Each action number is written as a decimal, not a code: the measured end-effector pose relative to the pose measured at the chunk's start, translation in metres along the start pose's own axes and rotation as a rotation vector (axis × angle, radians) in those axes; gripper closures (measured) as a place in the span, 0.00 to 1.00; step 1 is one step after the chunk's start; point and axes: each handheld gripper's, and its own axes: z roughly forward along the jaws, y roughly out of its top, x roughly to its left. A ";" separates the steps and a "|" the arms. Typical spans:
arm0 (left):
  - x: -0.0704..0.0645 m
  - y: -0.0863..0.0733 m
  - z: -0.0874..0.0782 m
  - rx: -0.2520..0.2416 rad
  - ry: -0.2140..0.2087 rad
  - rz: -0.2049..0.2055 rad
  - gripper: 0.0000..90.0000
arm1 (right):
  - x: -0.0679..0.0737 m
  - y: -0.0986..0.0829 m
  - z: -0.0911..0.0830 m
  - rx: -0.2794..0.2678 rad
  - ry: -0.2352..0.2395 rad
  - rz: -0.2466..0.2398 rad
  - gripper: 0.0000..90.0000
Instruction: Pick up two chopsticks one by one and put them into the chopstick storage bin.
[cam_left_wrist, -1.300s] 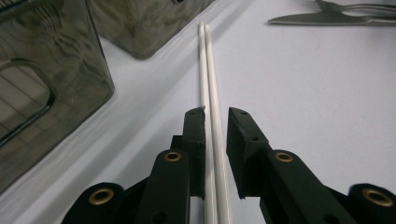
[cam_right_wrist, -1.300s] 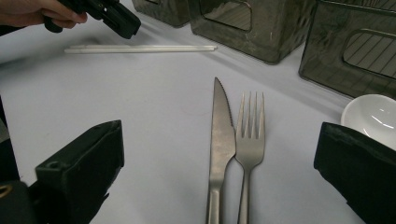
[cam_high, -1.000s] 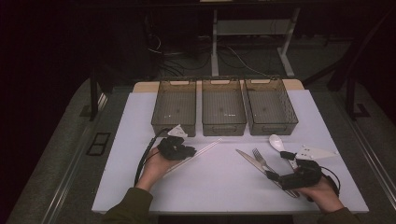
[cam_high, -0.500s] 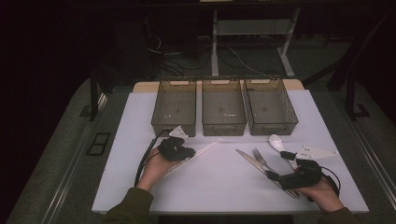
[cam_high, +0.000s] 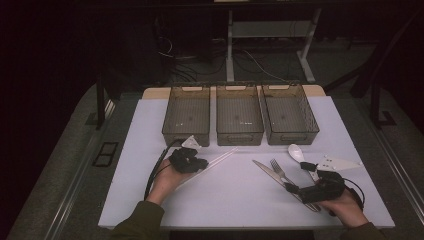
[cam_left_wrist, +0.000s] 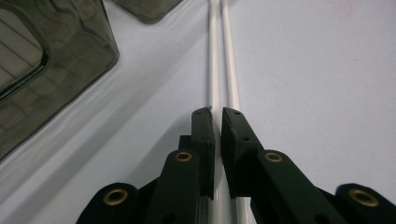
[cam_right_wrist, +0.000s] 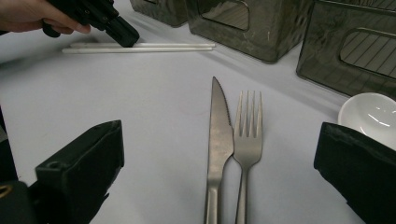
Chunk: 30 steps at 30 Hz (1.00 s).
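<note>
Two white chopsticks (cam_high: 212, 162) (cam_left_wrist: 219, 56) lie side by side in front of the left bin. My left gripper (cam_high: 200, 162) (cam_left_wrist: 218, 114) sits low over their near half, jaws shut with only a slit between them; both sticks pass under the tips. In the right gripper view it (cam_right_wrist: 126, 36) touches the chopsticks (cam_right_wrist: 154, 46). A steel knife (cam_high: 267, 171) (cam_right_wrist: 220, 126) and fork (cam_high: 278, 168) (cam_right_wrist: 247, 130) lie parallel. My right gripper (cam_high: 299, 176) (cam_right_wrist: 217, 140) is open wide, straddling their handles. A white spoon (cam_high: 295, 151) (cam_right_wrist: 369, 112) lies just right of the fork.
Three smoky transparent bins (cam_high: 186, 115) (cam_high: 238, 115) (cam_high: 289, 114) stand in a row at the back of the white mat (cam_high: 235, 200). In the left gripper view the left bin (cam_left_wrist: 51, 70) is close on the left. Bin fronts (cam_right_wrist: 252, 28) rise beyond the cutlery.
</note>
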 end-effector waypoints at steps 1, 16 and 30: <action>-0.001 0.000 0.000 0.000 0.005 0.007 0.91 | 0.000 0.000 0.000 0.000 0.000 0.000 0.02; -0.007 -0.006 0.000 -0.032 0.037 0.025 0.93 | 0.000 0.000 0.001 0.001 0.001 -0.003 0.02; -0.001 -0.004 -0.008 -0.035 0.002 0.015 0.93 | -0.001 0.000 0.002 0.003 0.006 0.004 0.02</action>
